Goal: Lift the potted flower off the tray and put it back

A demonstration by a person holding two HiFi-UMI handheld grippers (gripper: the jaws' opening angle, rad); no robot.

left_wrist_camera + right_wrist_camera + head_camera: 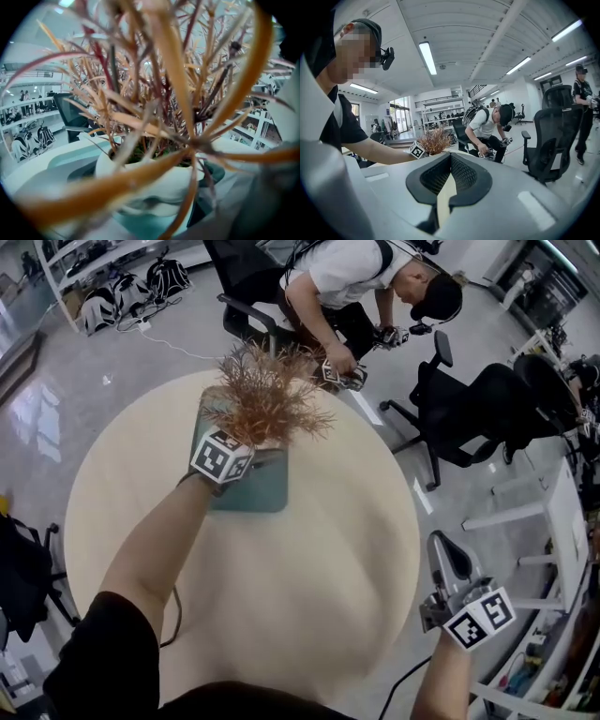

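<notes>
- Right tongs (448,563) hung off the near right edge of the round table (309,596), jaws pressed together on nothing.
- Left tongs (251,442) reached across the table, jaws pinching the white pot of the potted flower (154,183) by its sides.
- That pot was over the teal tray (255,495) (touching it or not, I couldn't tell).
- Beyond the table, a person (356,277) sat bent forward.

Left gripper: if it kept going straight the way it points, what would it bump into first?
The potted flower: its dry stems fill the left gripper view, with the white pot dead ahead and the teal tray under it. Depth is blurred, so contact may be very near.
</notes>
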